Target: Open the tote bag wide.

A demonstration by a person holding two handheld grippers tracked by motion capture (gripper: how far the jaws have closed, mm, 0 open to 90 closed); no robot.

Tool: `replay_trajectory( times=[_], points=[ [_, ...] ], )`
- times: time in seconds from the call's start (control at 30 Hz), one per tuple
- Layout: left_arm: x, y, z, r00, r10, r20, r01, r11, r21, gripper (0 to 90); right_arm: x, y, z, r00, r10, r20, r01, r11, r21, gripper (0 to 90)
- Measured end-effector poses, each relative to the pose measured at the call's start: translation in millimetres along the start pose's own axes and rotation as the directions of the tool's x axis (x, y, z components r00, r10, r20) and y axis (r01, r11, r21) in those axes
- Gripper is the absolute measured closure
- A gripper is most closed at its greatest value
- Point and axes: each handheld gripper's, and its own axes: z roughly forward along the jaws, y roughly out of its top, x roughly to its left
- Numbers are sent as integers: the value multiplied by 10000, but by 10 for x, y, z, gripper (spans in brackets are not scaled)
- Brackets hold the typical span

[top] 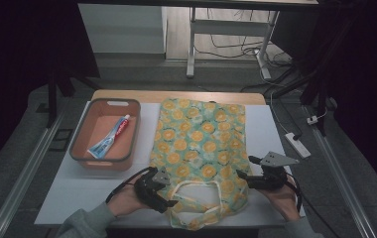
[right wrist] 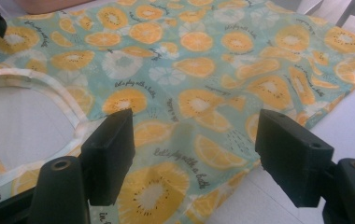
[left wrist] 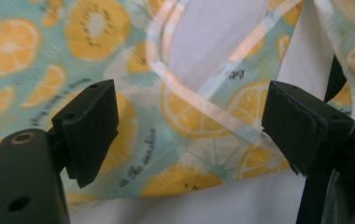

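Left tongs gaping over fruit-print bag handle, right tongs gaping at bag corner, nothing gripped; toothpaste in tray

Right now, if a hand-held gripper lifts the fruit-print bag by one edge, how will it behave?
The bag lies flat and thin, so it will likely droop and fold. Probably light. Its loose handles may dangle or snag.

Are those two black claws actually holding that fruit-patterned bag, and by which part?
No. The left gripper and right gripper are both open, poised over the bag near its handles.
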Motion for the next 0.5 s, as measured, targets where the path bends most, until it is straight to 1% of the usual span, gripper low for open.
replay_trajectory(
  times=[0.03,0.1,0.13,0.2,0.27,0.3,0.33,0.37,0.47,0.5],
  points=[
    [-2,-2,22,10000,36,8,-36,9999,104,196,0,0,0,10000,0,0,0,10000,0,283],
    [-4,-16,77,10000,-27,20,26,9996,298,203,3,-1,5,10000,-26,-11,26,10000,28,283],
    [-2,-24,93,9999,-49,103,45,9993,366,216,6,-1,6,10000,-41,-10,41,10000,41,283],
    [-2,-37,106,9999,-51,103,46,9988,491,231,10,-2,6,10000,-88,2,88,9999,64,283],
    [6,-58,108,9997,-128,211,116,9985,531,308,11,-2,2,10000,-77,11,77,10000,47,283],
    [18,-87,116,9990,-238,375,216,9981,585,341,9,-2,0,10000,-80,11,80,10000,54,283],
    [18,-87,116,9990,-238,375,216,9981,585,391,8,-3,-1,10000,-81,12,81,10000,34,283],
    [31,-111,115,9981,-275,557,239,9977,636,442,8,-2,-3,10000,-89,20,89,10000,45,283],
    [35,-126,102,9974,-299,655,259,9977,620,557,12,-2,-6,10000,-80,33,80,10000,43,284],
    [43,-142,79,9965,-330,772,284,9978,602,594,12,-1,-6,9999,-110,50,109,9999,42,284]
  ],
)
